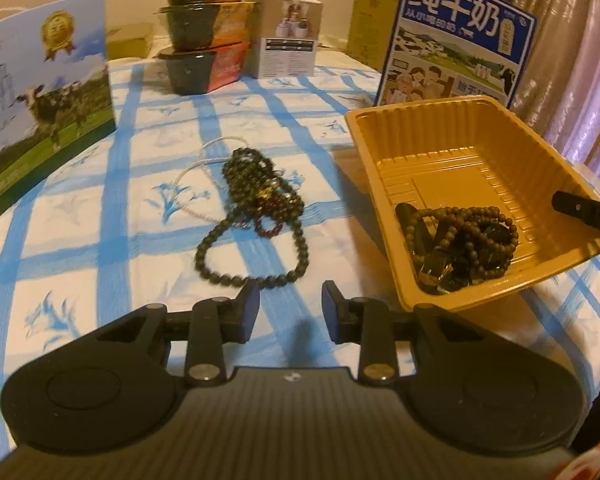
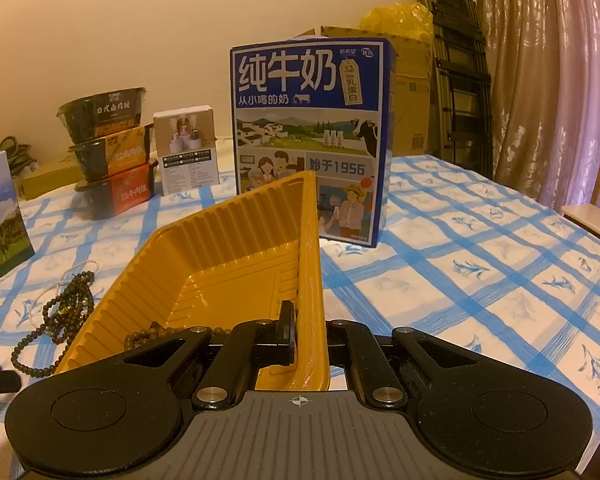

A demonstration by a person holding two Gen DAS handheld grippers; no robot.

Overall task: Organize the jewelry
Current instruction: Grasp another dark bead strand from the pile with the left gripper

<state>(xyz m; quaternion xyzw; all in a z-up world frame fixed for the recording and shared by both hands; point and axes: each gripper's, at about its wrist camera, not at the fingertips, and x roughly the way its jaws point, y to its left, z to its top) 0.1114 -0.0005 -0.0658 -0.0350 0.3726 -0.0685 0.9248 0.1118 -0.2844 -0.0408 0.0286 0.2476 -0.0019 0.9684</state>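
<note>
Left wrist view: left gripper (image 1: pixel 290 300), jaws wide and empty, sits just short of the bead pile (image 1: pixel 256 208); right gripper (image 2: pixel 310 334) pinches the tray (image 2: pixel 236 240) wall.

Dark bead strings (image 1: pixel 256 216) heaped beside tilted, part-filled yellow tray (image 1: pixel 416 128).

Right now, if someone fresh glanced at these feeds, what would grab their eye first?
Probably the yellow tray at right on the blue-checked tablecloth, tilted because the right gripper clamps its wall, with bead strands pooled in its low corner. Next, the tangled pile of dark bead bracelets just ahead of the open left gripper, and the blue milk carton standing behind the tray.
</note>
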